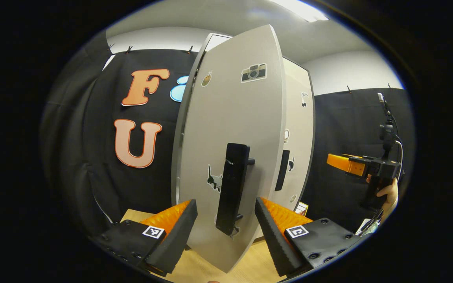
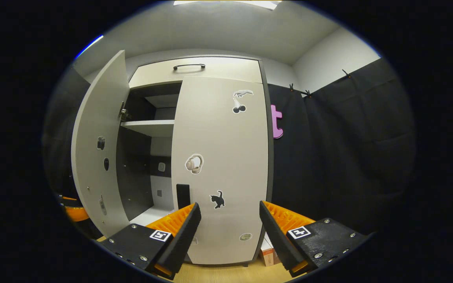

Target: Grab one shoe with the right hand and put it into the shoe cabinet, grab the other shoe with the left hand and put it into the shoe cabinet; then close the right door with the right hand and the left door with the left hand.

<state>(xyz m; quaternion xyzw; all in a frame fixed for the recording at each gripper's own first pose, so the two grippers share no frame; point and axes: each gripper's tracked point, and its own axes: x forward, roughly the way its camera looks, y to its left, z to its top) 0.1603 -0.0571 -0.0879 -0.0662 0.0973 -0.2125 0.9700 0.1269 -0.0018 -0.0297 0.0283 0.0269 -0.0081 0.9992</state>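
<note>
The left gripper (image 1: 225, 220) is spread wide, the left door's (image 1: 230, 129) black handle (image 1: 232, 188) standing between its fingers, untouched. The right gripper (image 2: 229, 224), also spread, faces the closed right door (image 2: 220, 165) of the shoe cabinet (image 2: 195, 70) (left door ajar beside it).

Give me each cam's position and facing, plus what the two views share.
Left gripper view: on the left gripper, facing the half-open left door and its handle; own open fingers, plus the right gripper and a hand.
Right gripper view: on the right gripper, facing the closed right door; own open fingers.
Shared: the shoe cabinet, both doors.
</note>
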